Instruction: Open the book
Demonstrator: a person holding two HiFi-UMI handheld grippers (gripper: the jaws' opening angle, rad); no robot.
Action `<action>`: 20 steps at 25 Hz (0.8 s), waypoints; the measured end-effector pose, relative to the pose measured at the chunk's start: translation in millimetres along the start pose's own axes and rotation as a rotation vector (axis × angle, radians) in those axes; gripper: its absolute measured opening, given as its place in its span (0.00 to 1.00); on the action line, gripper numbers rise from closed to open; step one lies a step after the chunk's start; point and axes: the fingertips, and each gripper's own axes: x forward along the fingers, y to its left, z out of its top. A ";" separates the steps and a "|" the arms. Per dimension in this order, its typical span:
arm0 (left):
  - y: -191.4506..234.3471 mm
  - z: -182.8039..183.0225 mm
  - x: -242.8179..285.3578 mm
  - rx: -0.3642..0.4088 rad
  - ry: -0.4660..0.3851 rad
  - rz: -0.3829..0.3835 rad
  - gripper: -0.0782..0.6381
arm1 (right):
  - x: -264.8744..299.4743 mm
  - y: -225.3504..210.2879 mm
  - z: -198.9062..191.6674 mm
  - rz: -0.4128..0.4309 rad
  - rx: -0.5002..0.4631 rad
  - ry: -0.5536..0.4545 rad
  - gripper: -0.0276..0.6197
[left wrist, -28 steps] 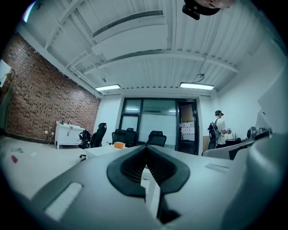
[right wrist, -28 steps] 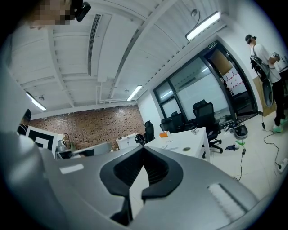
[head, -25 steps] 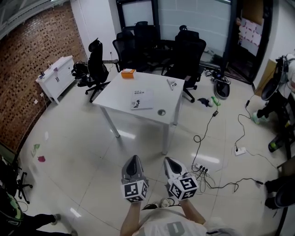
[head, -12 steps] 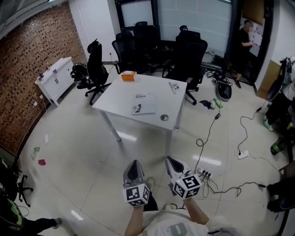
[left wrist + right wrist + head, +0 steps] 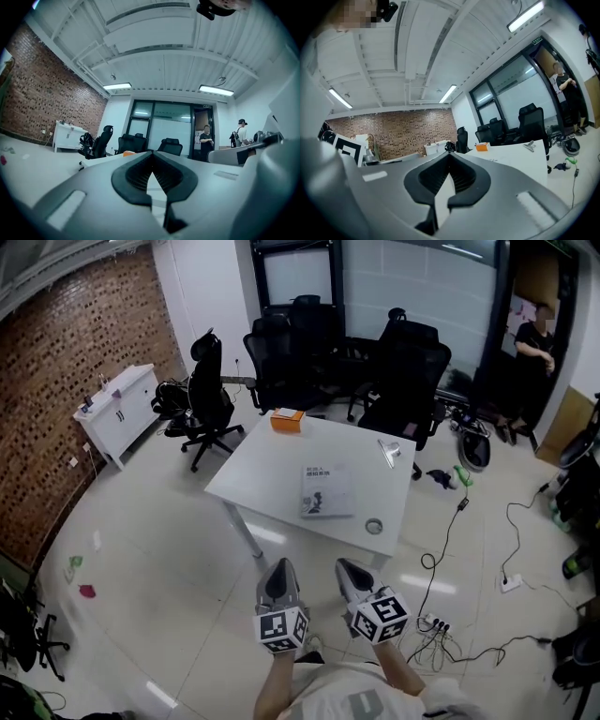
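The closed book (image 5: 327,491), white with dark print on its cover, lies flat on the white table (image 5: 272,465), near the table's front edge. My left gripper (image 5: 279,566) and right gripper (image 5: 345,566) are held side by side, level, short of the table's front edge and well apart from the book. Both point toward the table. The left gripper (image 5: 151,154) has its jaws closed together with nothing between them. So does the right gripper (image 5: 449,155). Their marker cubes show at the bottom of the head view.
On the table are an orange box (image 5: 287,420) at the back, a metal clip (image 5: 389,452) at the right and a tape roll (image 5: 374,526) near the front corner. Black office chairs (image 5: 211,395) stand behind. Cables (image 5: 441,629) lie on the floor to the right. A person (image 5: 530,343) stands in the far doorway.
The table and book have come closer and lower in the head view. Both grippers have travelled forward together toward the table, still shut and empty.
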 end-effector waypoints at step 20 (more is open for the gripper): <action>29.9 -11.6 204.1 0.015 0.043 -0.095 0.13 | 158.5 -118.5 12.4 -0.078 0.066 0.061 0.05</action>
